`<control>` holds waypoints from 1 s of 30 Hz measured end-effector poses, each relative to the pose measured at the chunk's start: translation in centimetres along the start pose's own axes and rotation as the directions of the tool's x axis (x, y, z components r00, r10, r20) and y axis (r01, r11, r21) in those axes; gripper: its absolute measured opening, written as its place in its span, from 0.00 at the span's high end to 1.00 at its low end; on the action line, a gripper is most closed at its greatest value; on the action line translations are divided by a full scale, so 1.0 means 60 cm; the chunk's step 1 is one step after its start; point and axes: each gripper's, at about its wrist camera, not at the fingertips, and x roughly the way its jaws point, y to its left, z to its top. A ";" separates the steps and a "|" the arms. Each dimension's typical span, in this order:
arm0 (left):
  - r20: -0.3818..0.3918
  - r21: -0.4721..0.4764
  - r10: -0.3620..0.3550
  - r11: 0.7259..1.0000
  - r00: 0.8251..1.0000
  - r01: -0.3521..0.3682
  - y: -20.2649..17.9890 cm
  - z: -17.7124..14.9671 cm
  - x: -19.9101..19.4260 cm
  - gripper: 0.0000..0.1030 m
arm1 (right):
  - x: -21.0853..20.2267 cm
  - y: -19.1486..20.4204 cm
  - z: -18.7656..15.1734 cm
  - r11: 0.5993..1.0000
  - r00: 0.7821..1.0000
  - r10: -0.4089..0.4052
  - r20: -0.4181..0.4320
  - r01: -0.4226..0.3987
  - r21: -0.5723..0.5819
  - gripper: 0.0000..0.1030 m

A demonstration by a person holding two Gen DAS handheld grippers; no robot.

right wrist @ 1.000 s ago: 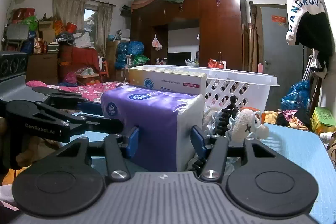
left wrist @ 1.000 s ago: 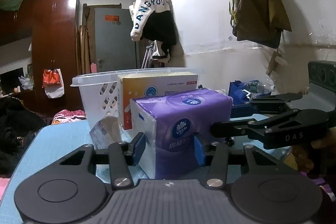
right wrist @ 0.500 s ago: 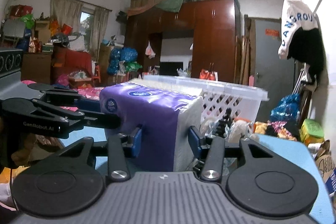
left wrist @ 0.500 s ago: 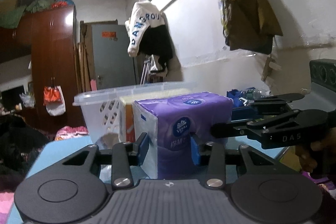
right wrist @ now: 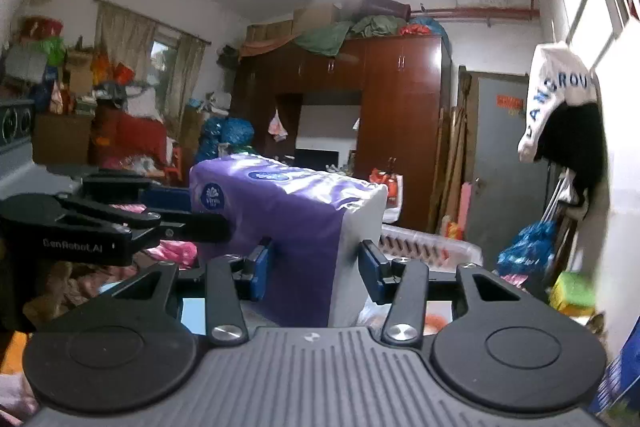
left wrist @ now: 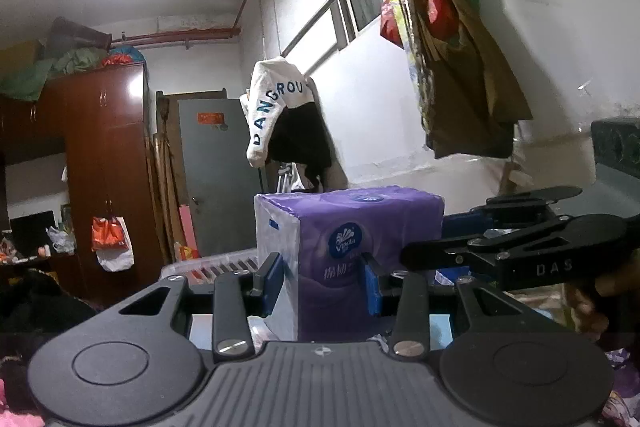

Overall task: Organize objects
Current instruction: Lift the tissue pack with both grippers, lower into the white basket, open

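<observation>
A purple and white pack of tissues (left wrist: pixel 344 251) is held up in the air between both grippers. My left gripper (left wrist: pixel 322 283) is shut on one end of it, blue pads pressing its sides. My right gripper (right wrist: pixel 316 269) is shut on the other end of the same pack (right wrist: pixel 288 227). Each gripper shows in the other's view, the right one (left wrist: pixel 520 251) at right, the left one (right wrist: pixel 100 223) at left. The white plastic laundry basket (left wrist: pixel 224 263) lies below and behind the pack; its rim also shows in the right wrist view (right wrist: pixel 428 241).
A brown wardrobe (right wrist: pixel 400 131) and a grey door (left wrist: pixel 216 179) stand at the back. A white and black jacket (left wrist: pixel 284 115) and bags (left wrist: pixel 460 67) hang on the right wall. Cluttered furniture fills the left side of the room (right wrist: pixel 100 115).
Both grippers have lifted the tissue pack well above the table and the basket. The basket and the box in it have dropped low in both views.
</observation>
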 end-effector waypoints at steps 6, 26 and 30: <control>-0.005 -0.010 0.014 1.000 1.000 -0.014 0.037 0.049 0.064 0.56 | 0.075 -0.050 0.043 1.000 1.000 0.004 -0.026 -0.004 0.004 0.52; -0.238 -0.096 0.030 0.994 0.971 -0.054 0.153 0.033 0.316 0.56 | 0.251 -0.105 -0.017 0.999 0.963 -0.042 -0.267 0.049 0.017 0.52; -0.265 -0.089 0.036 0.994 0.964 -0.061 0.152 0.023 0.323 0.56 | 0.249 -0.108 -0.023 0.998 0.954 -0.034 -0.297 0.046 0.033 0.52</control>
